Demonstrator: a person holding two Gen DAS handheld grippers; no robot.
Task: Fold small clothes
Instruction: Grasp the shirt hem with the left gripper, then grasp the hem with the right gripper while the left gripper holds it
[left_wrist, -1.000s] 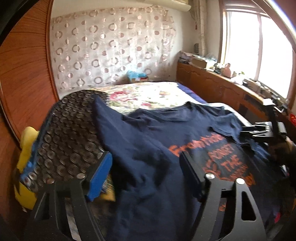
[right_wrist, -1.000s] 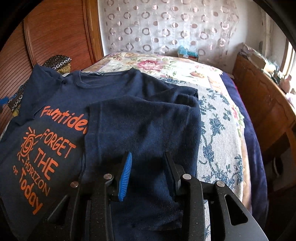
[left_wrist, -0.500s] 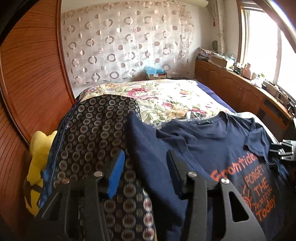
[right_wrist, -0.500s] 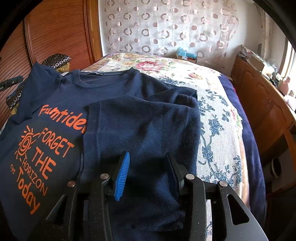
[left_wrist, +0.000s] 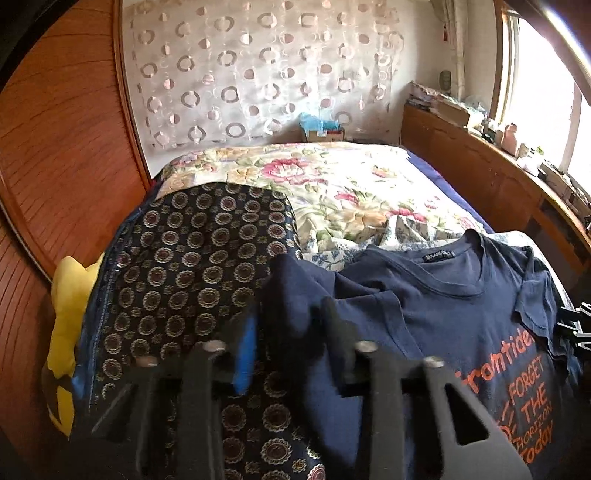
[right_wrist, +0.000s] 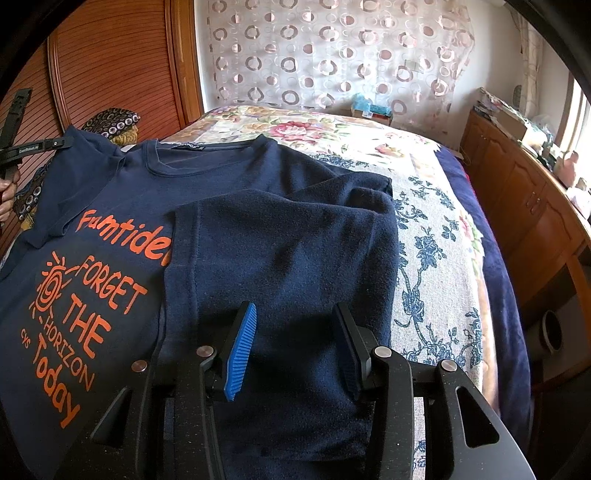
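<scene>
The navy T-shirt (right_wrist: 236, 192) lies on the bed (right_wrist: 439, 236), its right side folded inward. Soft, limp cotton: grip hems. Left gripper (left_wrist: 288, 343) jaws are closing around its left sleeve; right gripper (right_wrist: 295, 343) jaws stand apart above the fold.

The left gripper (left_wrist: 288, 343) fills the lower centre of its view, angled downward, jaws closing around dark cloth. The right gripper (right_wrist: 291, 343), lower centre, stands part open above cloth, pads clear.

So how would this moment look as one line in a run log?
left gripper: fingers closing around navy T-shirt sleeve | right gripper: open over folded side | step: second side fold pending
</scene>
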